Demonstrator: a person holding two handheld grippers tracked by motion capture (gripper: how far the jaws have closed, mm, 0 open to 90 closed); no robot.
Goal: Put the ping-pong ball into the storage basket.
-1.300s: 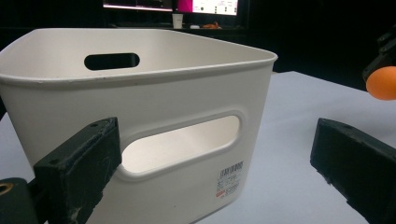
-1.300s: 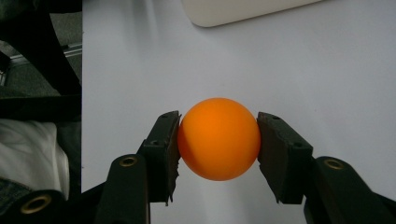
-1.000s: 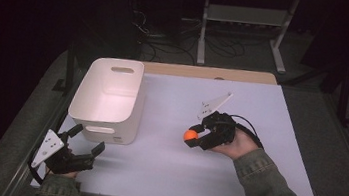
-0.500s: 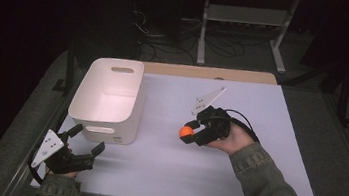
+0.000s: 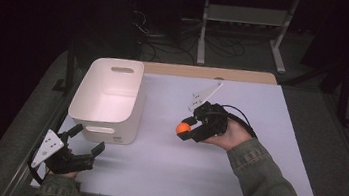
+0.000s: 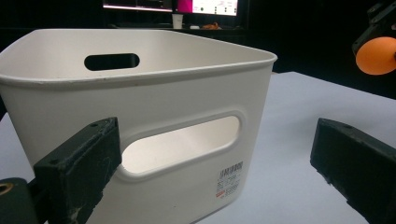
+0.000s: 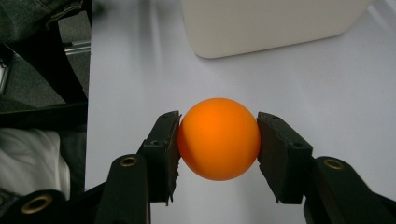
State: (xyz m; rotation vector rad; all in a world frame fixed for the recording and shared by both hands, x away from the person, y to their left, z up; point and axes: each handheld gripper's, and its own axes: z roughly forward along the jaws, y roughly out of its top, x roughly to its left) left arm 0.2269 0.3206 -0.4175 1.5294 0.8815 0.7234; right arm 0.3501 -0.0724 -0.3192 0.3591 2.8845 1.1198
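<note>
The right gripper (image 5: 188, 129) clamps an orange ball (image 5: 183, 128) between its two pads, held above the middle of the white table (image 5: 252, 188). The left gripper (image 5: 87, 142) rests at the table's near left corner, jaws spread wide and empty, just in front of the white bin (image 5: 112, 95) along the left edge.
</note>
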